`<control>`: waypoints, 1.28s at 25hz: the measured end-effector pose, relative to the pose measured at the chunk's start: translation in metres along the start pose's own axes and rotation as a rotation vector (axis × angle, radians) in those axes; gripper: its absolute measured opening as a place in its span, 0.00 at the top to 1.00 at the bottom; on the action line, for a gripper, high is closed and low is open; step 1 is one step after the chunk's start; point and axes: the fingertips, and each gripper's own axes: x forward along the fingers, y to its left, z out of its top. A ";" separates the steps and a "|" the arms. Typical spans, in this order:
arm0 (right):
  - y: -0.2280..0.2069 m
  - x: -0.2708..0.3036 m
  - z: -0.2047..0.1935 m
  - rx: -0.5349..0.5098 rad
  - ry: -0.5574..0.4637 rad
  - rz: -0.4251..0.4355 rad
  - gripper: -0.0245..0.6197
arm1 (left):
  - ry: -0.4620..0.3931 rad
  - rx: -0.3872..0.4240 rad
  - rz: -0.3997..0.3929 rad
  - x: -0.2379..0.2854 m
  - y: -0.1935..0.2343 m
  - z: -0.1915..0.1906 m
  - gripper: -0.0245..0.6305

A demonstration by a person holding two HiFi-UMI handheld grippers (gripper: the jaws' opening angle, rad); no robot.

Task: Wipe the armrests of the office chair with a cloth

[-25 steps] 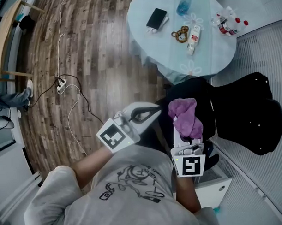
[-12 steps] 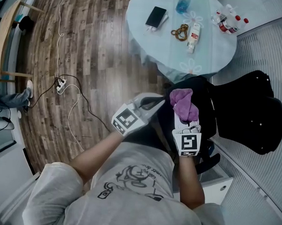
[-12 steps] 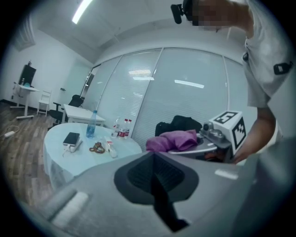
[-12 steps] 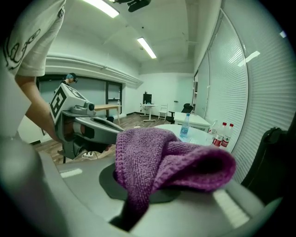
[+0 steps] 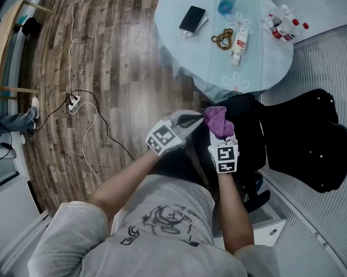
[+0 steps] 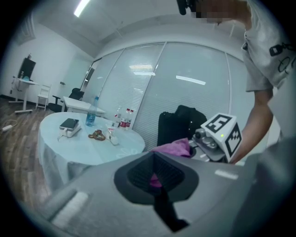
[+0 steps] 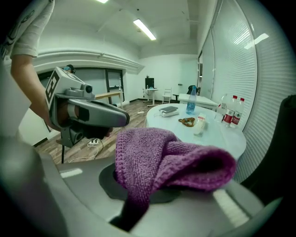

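A purple knitted cloth [image 5: 217,118] hangs bunched from my right gripper [image 5: 221,134], which is shut on it. In the right gripper view the cloth [image 7: 162,159] fills the space over the right gripper [image 7: 143,194]. My left gripper [image 5: 197,119] is just left of the cloth, nearly touching it, shut and holding nothing. From the left gripper [image 6: 157,178] I see the cloth [image 6: 173,148] close ahead. The black office chair [image 5: 301,139] is to the right. The cloth hovers over its dark near edge [image 5: 245,118]. I cannot pick out an armrest clearly.
A round table [image 5: 255,70] with a pale cloth stands ahead, carrying a phone [image 5: 192,19], a tube and water bottles [image 5: 282,28]. Cables and a power strip [image 5: 75,106] lie on the wooden floor at left. A white unit [image 5: 267,229] sits low right by the slatted wall.
Both grippers have moved forward toward the chair and table and drawn closer together. The cloth went along in the right gripper.
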 end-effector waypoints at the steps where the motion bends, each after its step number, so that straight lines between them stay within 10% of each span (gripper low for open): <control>1: -0.001 0.006 -0.008 0.007 0.013 0.004 0.91 | 0.009 0.001 -0.001 0.002 0.002 -0.004 0.96; 8: 0.003 0.036 -0.066 0.033 0.128 0.048 0.91 | 0.044 -0.018 -0.007 0.010 0.006 -0.019 0.96; 32: -0.078 0.043 -0.069 0.085 0.144 0.021 0.91 | 0.060 -0.057 -0.029 0.018 0.012 -0.027 0.96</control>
